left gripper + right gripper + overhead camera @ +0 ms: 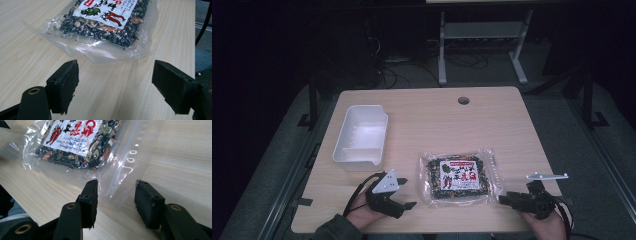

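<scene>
A clear plastic bag of dark dried food with a white and red label lies flat on the wooden table, near its front edge. My left gripper rests just left of the bag. In the left gripper view its jaws stand wide apart, short of the bag's sealed edge, with nothing between them. My right gripper sits at the bag's front right corner. In the right gripper view its jaws straddle the clear empty margin of the bag, and the pads do not press on it.
An empty white plastic bin stands on the table's left side, behind my left gripper. A round cable hole sits near the far edge. Beyond the table are a dark floor, cables and a white metal frame.
</scene>
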A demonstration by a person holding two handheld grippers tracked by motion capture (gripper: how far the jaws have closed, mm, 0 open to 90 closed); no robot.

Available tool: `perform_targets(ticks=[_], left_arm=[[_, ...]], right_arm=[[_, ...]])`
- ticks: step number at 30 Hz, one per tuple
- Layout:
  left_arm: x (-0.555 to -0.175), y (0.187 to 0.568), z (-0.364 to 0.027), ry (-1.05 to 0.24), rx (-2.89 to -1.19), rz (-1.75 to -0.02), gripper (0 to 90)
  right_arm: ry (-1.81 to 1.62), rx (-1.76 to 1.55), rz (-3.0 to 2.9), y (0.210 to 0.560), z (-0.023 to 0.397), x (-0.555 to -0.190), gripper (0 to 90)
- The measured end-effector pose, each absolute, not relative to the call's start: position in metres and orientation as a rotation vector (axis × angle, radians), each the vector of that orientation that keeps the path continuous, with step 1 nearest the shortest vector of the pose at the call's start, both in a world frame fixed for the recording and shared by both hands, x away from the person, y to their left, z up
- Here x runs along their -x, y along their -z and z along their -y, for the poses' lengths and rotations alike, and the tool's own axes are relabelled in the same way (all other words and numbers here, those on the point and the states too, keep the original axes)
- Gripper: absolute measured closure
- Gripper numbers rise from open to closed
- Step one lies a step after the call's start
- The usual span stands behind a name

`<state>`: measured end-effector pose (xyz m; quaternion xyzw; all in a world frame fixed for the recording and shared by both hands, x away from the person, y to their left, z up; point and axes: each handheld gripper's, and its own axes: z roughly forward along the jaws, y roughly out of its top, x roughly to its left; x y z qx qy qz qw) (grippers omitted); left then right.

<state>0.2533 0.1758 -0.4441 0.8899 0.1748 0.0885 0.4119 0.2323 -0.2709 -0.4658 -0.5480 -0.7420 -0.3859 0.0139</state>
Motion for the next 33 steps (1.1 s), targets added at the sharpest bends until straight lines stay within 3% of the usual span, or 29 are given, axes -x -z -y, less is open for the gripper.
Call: perform_targets(ticks=[8, 12, 15, 24, 33], left_arm=[[-0.253, 0.445, -0.172, -0.215, -2.245, -0.430, 21.2], [-0.254, 0.446, -0.171, -0.212, -2.249, -0.425, 22.0], [-0.254, 0.445, -0.171, -0.207, -2.246, -0.423, 22.5], [-0.258, 0.442, -0.170, -0.209, -2.228, -0.426, 22.9], [-0.272, 0.434, -0.162, -0.185, -2.202, -0.444, 22.9]], right_arm=[[1.226, 1.718, 2.299, 0.467, 0.269, -0.240, 67.1], [1.286, 1.698, 2.248, 0.467, 0.269, -0.246, 81.7], [1.307, 1.680, 2.231, 0.467, 0.270, -0.248, 87.2], [1.318, 1.613, 2.317, 0.456, 0.268, -0.255, 89.6], [1.395, 1.327, 2.533, 0.411, 0.256, -0.260, 89.9]])
